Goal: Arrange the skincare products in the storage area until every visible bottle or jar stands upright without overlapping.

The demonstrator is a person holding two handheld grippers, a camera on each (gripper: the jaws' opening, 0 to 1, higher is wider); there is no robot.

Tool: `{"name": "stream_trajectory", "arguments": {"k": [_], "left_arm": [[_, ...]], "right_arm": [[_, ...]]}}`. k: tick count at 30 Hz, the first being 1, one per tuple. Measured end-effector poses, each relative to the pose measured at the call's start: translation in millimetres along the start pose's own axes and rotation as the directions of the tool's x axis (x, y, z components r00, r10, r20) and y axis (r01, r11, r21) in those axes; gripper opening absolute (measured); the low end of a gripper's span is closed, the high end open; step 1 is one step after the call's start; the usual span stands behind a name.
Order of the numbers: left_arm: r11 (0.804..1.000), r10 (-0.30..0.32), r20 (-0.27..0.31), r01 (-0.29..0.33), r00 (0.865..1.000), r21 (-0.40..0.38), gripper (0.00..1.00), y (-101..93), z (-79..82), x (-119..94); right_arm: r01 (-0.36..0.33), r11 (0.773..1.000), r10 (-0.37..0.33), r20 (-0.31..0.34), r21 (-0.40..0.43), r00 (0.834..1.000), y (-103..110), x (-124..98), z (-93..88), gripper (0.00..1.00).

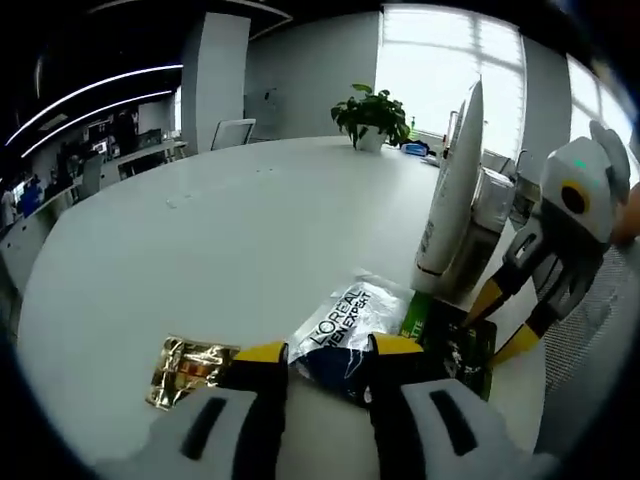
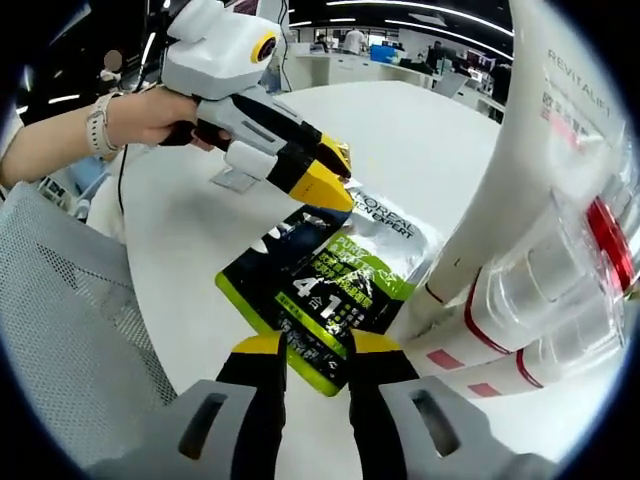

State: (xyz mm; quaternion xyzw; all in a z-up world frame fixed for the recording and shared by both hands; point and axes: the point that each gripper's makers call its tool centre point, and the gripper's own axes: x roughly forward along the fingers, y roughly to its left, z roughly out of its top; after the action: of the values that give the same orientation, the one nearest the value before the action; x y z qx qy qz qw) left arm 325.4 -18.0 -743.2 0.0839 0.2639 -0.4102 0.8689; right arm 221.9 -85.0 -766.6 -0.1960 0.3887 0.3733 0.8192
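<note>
Yellow-tipped fingers of the right gripper (image 2: pixel 308 352) are sitting at the near edge of a flat black-and-green sachet (image 2: pixel 325 290) lying on the white bench (image 2: pixel 400 130), the tips narrowly parted with the sachet's edge running in between them; whether they are actually pinching it I cannot tell. The sachet's long axis is running away from these fingers toward a silver L'Oréal pouch (image 2: pixel 385 225) that is overlapping its far end. Just to the right, a white tube (image 2: pixel 520 170) is standing upright, touching a clear plastic case with red bands (image 2: pixel 560 290), so the flat packs are lying beside the upright items rather than among them. Farther off, the left gripper (image 2: pixel 330 170) is hanging over the silver pouch, held by a hand (image 2: pixel 150 115) with a wristband. In the left gripper view, the left gripper's (image 1: pixel 325 360) fingers are standing narrowly apart around nothing, with the silver pouch (image 1: pixel 345 325) just ahead between them and a gold foil sachet (image 1: pixel 185 370) off to the left. Judging from this, the right gripper is the nearer one to the black-and-green sachet. The tube's top is cut off, the case's contents are blurred, and a potted plant (image 1: pixel 370 115) is sitting far across the bench.
</note>
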Motion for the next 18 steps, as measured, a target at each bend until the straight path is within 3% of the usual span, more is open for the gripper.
{"name": "stream_trajectory", "arguments": {"k": [7,18], "left_arm": [[1.0,-0.009,-0.046,0.009,0.999,0.006,0.27,-2.9,-10.2,2],[0.999,-0.026,-0.058,0.023,0.998,-0.044,0.3,-1.5,-13.6,5]], "right_arm": [[0.0,1.0,0.0,0.0,0.006,1.0,0,0,-0.3,0.24],[0.0,1.0,0.0,-0.001,0.001,1.0,0,0,0.0,0.24]]}}
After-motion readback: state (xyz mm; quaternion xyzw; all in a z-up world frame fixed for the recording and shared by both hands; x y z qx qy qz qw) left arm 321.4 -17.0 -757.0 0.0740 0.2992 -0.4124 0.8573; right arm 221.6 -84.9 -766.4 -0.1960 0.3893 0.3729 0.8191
